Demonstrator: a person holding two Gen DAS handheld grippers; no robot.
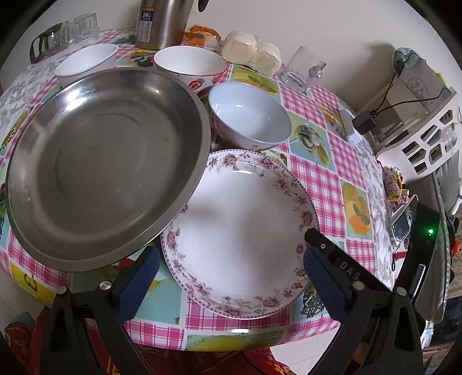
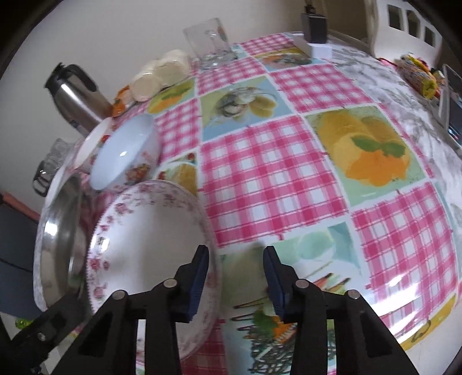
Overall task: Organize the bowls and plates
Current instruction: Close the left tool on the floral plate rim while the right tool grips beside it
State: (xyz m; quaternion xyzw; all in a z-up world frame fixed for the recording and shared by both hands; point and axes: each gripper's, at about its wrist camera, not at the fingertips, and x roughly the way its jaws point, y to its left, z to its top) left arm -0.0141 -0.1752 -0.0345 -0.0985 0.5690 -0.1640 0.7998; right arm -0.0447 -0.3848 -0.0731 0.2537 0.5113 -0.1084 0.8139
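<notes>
A floral-rimmed white plate (image 1: pixel 242 230) lies on the checked tablecloth, and a large steel pan (image 1: pixel 104 167) overlaps its left edge. My left gripper (image 1: pixel 231 274) is open, its fingers on either side of the plate's near rim. Behind stand a pale blue bowl (image 1: pixel 248 115), a strawberry-patterned bowl (image 1: pixel 190 65) and a white bowl (image 1: pixel 86 59). In the right wrist view my right gripper (image 2: pixel 235 279) is open just above the table, its left finger over the right rim of the plate (image 2: pixel 150 239). The pan (image 2: pixel 57 239) and blue bowl (image 2: pixel 124 153) lie to the left.
A steel thermos (image 1: pixel 161 23), wrapped buns (image 1: pixel 251 50), a glass mug (image 1: pixel 303 69) and glassware (image 1: pixel 66 31) stand at the table's back. A white basket (image 1: pixel 424 135), charger (image 1: pixel 363 121) and phone (image 1: pixel 404 222) are at the right. The table edge is close in front.
</notes>
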